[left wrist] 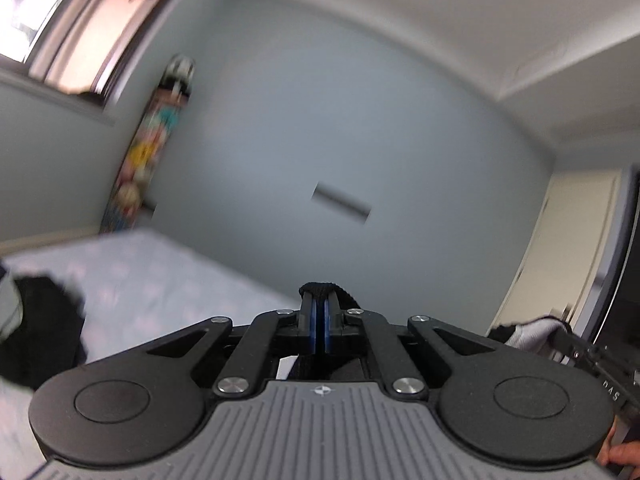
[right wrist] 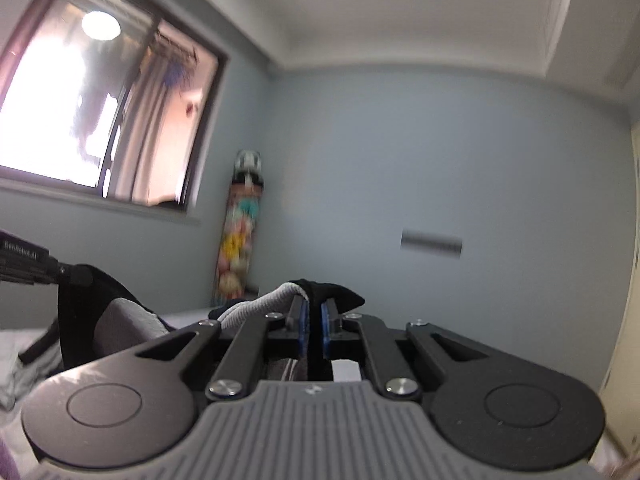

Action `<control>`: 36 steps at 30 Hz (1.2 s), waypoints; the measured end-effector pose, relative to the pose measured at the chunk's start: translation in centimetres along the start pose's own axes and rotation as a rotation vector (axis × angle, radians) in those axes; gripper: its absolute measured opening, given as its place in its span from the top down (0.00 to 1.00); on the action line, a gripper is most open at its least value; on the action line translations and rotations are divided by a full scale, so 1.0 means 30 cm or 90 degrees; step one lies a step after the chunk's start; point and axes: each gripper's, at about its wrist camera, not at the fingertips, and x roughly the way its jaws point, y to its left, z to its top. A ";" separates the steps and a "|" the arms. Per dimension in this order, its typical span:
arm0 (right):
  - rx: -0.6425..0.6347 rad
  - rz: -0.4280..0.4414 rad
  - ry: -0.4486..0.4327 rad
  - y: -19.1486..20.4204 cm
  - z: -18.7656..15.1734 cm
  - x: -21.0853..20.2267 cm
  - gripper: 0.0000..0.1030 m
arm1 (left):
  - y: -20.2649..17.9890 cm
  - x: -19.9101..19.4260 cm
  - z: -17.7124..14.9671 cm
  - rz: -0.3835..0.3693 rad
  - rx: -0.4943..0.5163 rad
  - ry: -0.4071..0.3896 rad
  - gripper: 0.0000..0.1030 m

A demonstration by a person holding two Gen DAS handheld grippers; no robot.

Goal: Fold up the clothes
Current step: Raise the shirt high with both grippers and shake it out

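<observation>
Both tools clamped on garment: my left tool (left wrist: pixel 320 312) pinches black hem, right tool (right wrist: pixel 314 312) black-grey edge (right wrist: pixel 280 294), held level above bed (left wrist: pixel 160 280) so cloth hangs flat for folding.

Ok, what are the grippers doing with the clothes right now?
Left gripper shut on black garment. Right gripper shut on the same black-and-grey garment, lifted above the bed. Nothing in the way.

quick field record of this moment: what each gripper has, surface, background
left gripper: shut on black garment edge
right gripper: shut on black garment, beside its grey ribbed trim
garment state: lifted, hanging between both grippers
surface: bed with pale patterned sheet
other clothes: dark heap on bed
background: blue-grey wall, window, colourful skateboard leaning upright
</observation>
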 end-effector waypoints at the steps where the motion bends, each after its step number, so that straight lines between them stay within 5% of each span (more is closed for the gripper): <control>1: 0.001 -0.004 -0.024 -0.004 0.031 -0.020 0.92 | -0.017 -0.026 0.024 -0.010 0.001 -0.024 0.98; 5: 0.017 -0.014 -0.102 -0.020 0.128 -0.092 0.92 | -0.069 -0.092 0.088 -0.043 0.011 -0.092 0.98; 8: 0.011 -0.019 -0.100 -0.014 0.139 -0.098 0.92 | -0.075 -0.064 0.086 -0.049 0.020 -0.083 0.98; 19: 0.056 -0.028 0.146 -0.016 -0.210 0.133 0.92 | 0.142 0.301 -0.205 0.073 -0.027 0.135 0.98; 24: 0.061 -0.043 0.211 -0.032 -0.323 0.281 0.92 | 0.192 0.452 -0.241 0.093 -0.025 0.163 0.98; 36: -0.006 -0.085 0.250 -0.066 -0.454 0.738 0.92 | 0.295 0.806 -0.289 0.130 -0.019 0.176 0.98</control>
